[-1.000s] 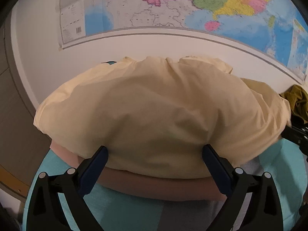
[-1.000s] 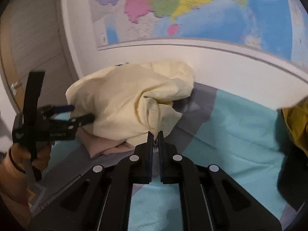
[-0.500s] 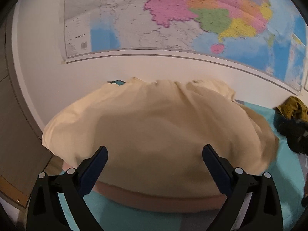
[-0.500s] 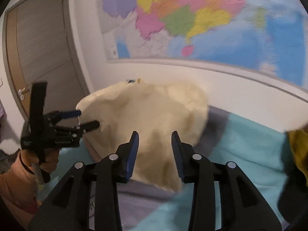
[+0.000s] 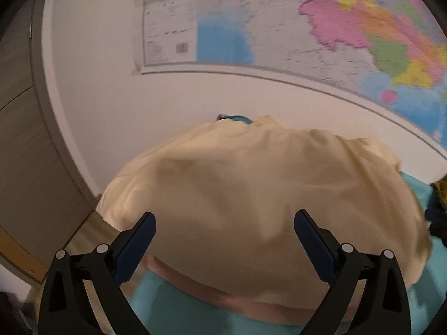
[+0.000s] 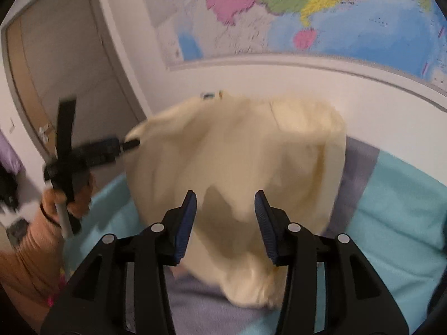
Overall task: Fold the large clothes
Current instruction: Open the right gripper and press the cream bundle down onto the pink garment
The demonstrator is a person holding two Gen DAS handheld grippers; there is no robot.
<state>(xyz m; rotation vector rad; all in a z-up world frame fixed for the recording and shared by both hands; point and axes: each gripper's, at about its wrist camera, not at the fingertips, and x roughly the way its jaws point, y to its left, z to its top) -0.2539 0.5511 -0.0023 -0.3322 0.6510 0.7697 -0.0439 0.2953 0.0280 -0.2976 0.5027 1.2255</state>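
1. Cream-yellow garment (image 6: pixel 237 167) is heaped on the teal bed cover (image 6: pixel 391 209), by the wall under the map.
2. Right tongs (image 6: pixel 225 223) have just been opening; spread, nothing between them; garment lies straight ahead.
3. Left tongs (image 5: pixel 223 240) spread, empty, garment ahead too.
4. Judgement: right tongs nearer the loose lower edge.

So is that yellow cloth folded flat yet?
No. The yellow cloth is bunched and billowing over the bed, with no flat folded edges.

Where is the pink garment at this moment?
In the left wrist view the pink garment lies on the teal sheet, low in the middle, mostly covered by the cream garment.
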